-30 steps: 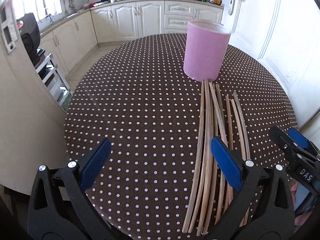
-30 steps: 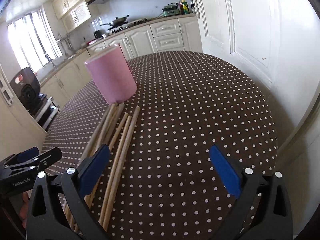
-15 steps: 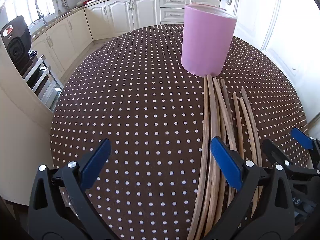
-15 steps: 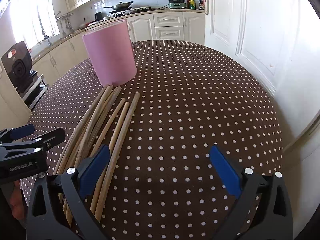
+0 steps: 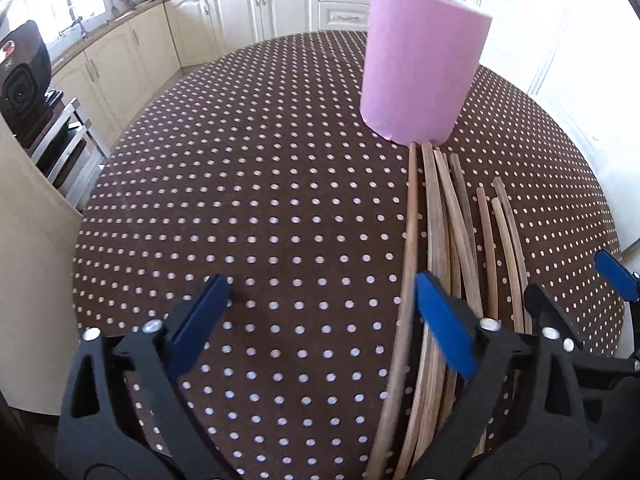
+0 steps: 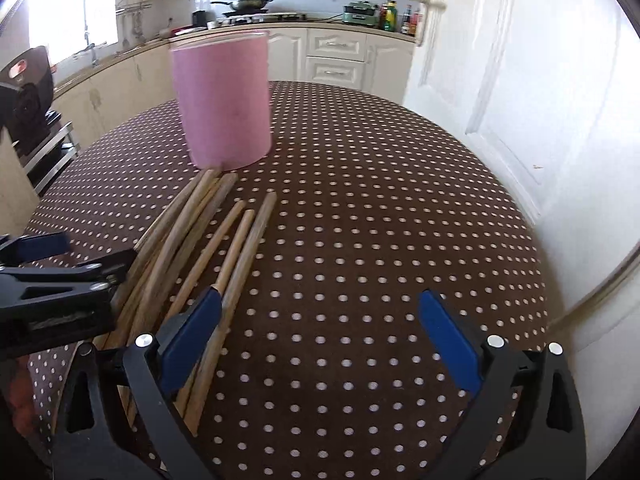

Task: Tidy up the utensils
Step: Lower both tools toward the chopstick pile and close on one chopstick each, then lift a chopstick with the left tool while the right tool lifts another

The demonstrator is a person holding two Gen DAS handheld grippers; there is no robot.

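Observation:
Several long wooden chopsticks (image 5: 436, 232) (image 6: 244, 248) lie side by side on the dotted table, their far tips against an upright pink cylindrical holder (image 5: 420, 68) (image 6: 224, 100). My left gripper (image 5: 320, 284) hovers over the table just left of the bundle, its jaws closing. The leftmost stick runs along the inside of its right pad and nothing is pressed. My right gripper (image 6: 320, 298) hovers at the bundle's right side, jaws closing too. Its left pad is over the rightmost sticks and grips nothing. Each gripper shows at the edge of the other's view.
The round table with its brown white-dotted cloth (image 5: 240, 200) drops off at the left and right edges. A white door (image 6: 500, 100) stands close on the right. Cream kitchen cabinets (image 5: 240, 20) line the back. A black appliance on a metal rack (image 5: 24, 80) is at the left.
Both grippers have come forward and lower toward the chopsticks and the pink holder, which now looks larger. The right view has rolled more level. Both pairs of jaws stand slightly narrower.

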